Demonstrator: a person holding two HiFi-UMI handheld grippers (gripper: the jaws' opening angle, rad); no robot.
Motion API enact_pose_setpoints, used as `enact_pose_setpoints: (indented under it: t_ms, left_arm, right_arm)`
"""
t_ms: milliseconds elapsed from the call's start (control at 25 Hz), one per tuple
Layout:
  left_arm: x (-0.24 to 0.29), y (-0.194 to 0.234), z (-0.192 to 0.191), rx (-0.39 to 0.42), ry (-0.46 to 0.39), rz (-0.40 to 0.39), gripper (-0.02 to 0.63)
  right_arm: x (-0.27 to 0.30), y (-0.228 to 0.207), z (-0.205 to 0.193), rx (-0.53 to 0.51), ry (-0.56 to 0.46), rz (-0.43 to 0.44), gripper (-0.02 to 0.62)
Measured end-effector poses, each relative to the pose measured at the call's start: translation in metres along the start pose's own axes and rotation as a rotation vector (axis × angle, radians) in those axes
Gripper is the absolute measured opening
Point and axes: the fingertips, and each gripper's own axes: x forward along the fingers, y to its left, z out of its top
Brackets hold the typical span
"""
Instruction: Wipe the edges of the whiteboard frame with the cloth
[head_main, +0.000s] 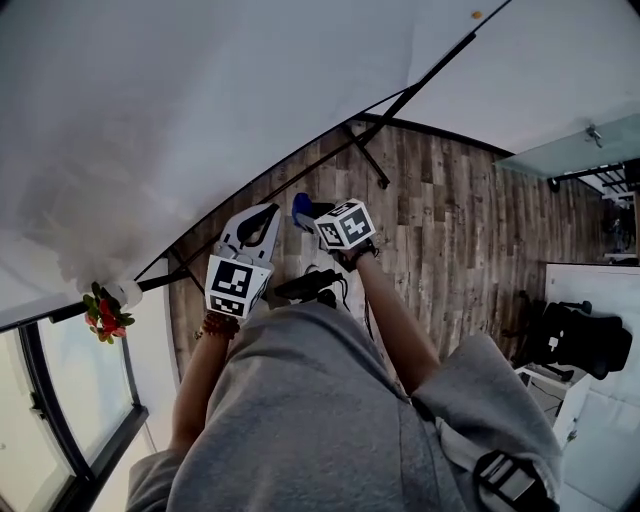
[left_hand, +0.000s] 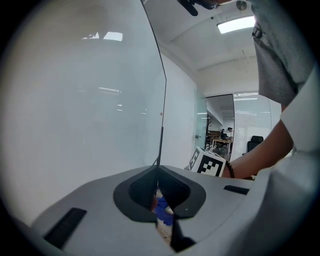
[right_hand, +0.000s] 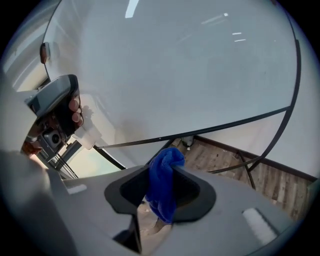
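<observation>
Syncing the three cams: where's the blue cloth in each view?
Head view: blue cloth sits centre, just left of the right marker cube.
Left gripper view: low centre, a blue patch glimpsed through the left claw.
Right gripper view: low centre, pinched in the right claw.
Shared landmark: whiteboard's black frame edge.

Shows fuzzy, soft-pile blue cloth. Reflects ceiling lights on smooth, glossy whiteboard. Edged by thin dark matt frame. Stands over rough-grained wood plank floor. Matt grey plastic on right gripper.
</observation>
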Motion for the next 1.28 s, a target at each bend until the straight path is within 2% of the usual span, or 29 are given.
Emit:
enact_pose_setpoints:
  t_ms: [200,360,600,760,960,1120,1280]
  left_arm:
    - [0.033,-0.005,0.015,0.018,0.004,-0.039,0.012]
    - [0.055,-0.006,0.029,0.039,-0.001,-0.06,0.012]
    - [0.072,-0.009,0.061,0.081,-0.036,-0.071,0.012]
    - [0.071,-0.007,0.094,0.116,-0.092,-0.043,0.012]
    - [0.061,-0.009,0.145,0.178,-0.204,0.019,0.012]
    - [0.046,-0.01,0.182,0.207,-0.309,0.078,0.012]
    - [0.029,-0.009,0.201,0.22,-0.367,0.132,0.012]
  right_arm:
    - [-0.045,-0.029,0.036,-0.109,-0.094,-0.169,0.135]
    - [-0.085,-0.03,0.074,-0.183,-0.182,-0.238,0.138]
    - [-0.158,-0.019,0.139,-0.28,-0.421,-0.409,0.14]
    - [-0.201,0.008,0.179,-0.328,-0.576,-0.463,0.14]
    - [-0.251,0.044,0.215,-0.399,-0.752,-0.509,0.14]
    - [-0.283,0.066,0.23,-0.424,-0.885,-0.546,0.14]
    - [-0.296,0.082,0.233,-0.43,-0.982,-0.592,0.14]
